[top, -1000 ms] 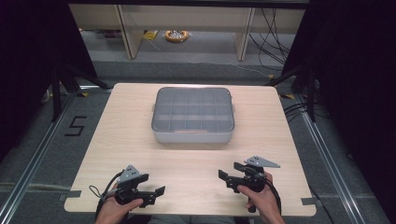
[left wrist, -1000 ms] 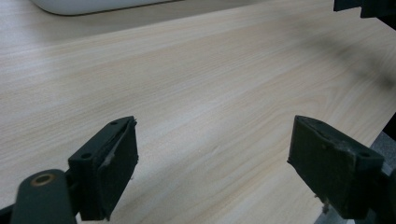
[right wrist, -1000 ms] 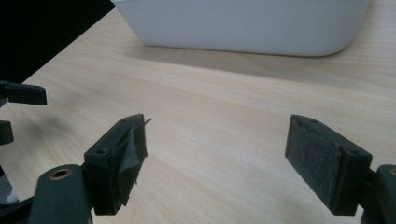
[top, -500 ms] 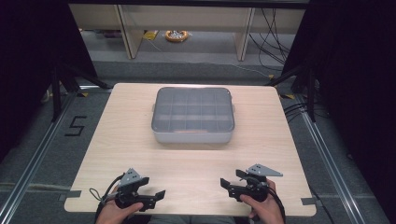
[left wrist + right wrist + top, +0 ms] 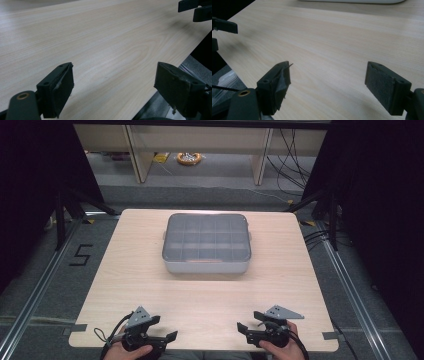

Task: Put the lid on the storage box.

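A grey compartment box (image 5: 206,243) with a clear lid lies flat at the middle of the wooden table (image 5: 150,285), toward its far side. My left gripper (image 5: 169,336) rests low at the near left edge, held by a hand, jaws wide open and empty over bare wood (image 5: 112,87). My right gripper (image 5: 242,330) sits at the near right edge, also open with nothing between its pads (image 5: 327,82). The two point toward each other. The box's near rim (image 5: 352,1) shows at the top of the right gripper view.
Dark floor and metal rails surround the table. A shelf unit (image 5: 200,140) stands beyond the far edge, with a yellow ring-shaped item (image 5: 189,157) on the floor under it. Cables (image 5: 295,150) run at the back right. The right gripper's jaw tips (image 5: 195,10) show in the left gripper view.
Both hands have drawn back toward the near edge of the table, carrying the grippers with them. Jaws stay open. The box has not moved.
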Motion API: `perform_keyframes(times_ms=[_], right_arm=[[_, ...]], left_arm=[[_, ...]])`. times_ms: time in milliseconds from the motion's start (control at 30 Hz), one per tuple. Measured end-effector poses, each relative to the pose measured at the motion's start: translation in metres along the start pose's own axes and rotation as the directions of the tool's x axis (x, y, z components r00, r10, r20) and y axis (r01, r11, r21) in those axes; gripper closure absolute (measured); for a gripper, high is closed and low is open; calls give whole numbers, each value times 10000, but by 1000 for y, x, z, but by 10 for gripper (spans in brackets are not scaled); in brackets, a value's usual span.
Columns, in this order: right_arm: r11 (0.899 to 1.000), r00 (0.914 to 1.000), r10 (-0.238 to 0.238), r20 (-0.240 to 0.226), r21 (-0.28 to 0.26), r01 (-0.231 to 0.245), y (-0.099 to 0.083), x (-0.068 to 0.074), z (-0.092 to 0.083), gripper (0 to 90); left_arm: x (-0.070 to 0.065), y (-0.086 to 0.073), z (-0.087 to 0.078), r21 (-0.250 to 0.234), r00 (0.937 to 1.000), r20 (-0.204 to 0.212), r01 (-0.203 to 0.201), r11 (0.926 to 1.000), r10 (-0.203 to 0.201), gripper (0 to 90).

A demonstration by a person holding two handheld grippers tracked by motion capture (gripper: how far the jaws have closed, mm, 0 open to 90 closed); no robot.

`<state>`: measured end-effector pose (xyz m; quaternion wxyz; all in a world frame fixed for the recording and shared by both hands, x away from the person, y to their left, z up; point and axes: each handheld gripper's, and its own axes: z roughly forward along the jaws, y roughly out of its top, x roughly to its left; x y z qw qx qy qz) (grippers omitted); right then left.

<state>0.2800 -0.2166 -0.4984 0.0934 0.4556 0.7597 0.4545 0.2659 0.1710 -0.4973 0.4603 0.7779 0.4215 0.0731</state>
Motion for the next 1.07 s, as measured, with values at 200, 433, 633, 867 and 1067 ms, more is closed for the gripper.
perform_keyframes(times_ms=[200,433,633,867,1067], right_arm=[[9982,9989,-440,170,416,432,-8,7,-5,202],[9961,9965,-753,-372,427,769,-16,15,-8,196],[9966,9981,-604,-74,552,607,-16,15,-10,200],[9961,9969,-759,-208,425,767,-17,14,-8,219],[9950,9960,-890,-119,446,895,-16,13,-9,223]], left_arm=[[-5,-4,-3,139,10000,16,-93,9999,93,151],[-10,-8,-7,153,10000,97,-16,9999,15,151],[-7,-8,-7,208,10000,-27,74,9998,-74,151],[-6,-8,-6,213,10000,-27,77,9997,-77,151],[-5,-8,-6,277,10000,-7,53,9996,-53,151]])
